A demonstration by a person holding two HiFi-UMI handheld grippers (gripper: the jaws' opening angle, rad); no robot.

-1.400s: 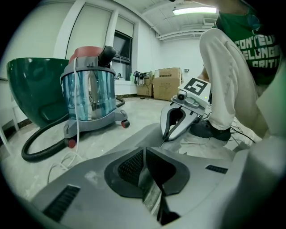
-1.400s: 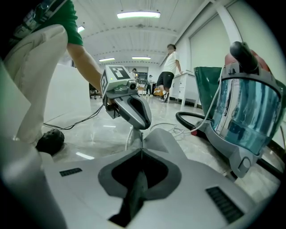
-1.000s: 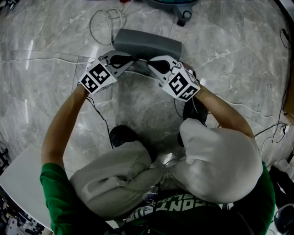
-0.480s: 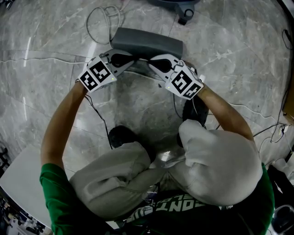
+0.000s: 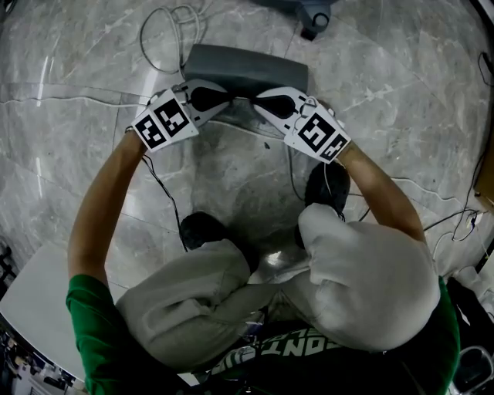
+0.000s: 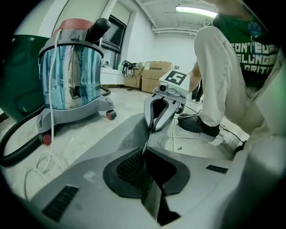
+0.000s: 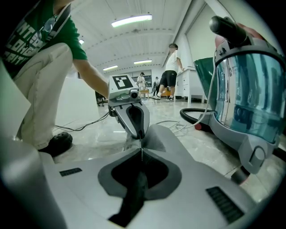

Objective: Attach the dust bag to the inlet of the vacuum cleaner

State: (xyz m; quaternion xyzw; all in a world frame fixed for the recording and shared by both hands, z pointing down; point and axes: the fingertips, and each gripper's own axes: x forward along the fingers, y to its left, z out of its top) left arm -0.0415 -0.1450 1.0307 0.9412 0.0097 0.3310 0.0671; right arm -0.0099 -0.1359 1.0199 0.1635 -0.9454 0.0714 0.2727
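head view: dust bag (image 5: 247,71), a flat grey pouch, lies on the marble floor (image 5: 401,100) before the crouched person. left gripper (image 5: 224,98) and right gripper (image 5: 256,102) meet almost tip to tip at its near edge. vacuum cleaner (image 5: 312,19) is only partly in frame beyond the bag and apart from it. white cable (image 5: 166,31) is looped by the bag's left end. left gripper view: tongs pressed together on a thin raised edge of the bag, grey material spreading to either side. the vacuum cleaner, with clear blue drum and black hose (image 6: 10,138), stands off to the left; its inlet cannot be made out. right gripper view: tongs likewise pinching that same edge, facing the left gripper. risks, as judged: both holds sit close together on one narrow strip, so the bag may sag, fold or slip free when lifted. drawing the grippers apart could tear the edge. the cable could snag during the carry. with the inlet unseen, the bag's opening may arrive misaligned.
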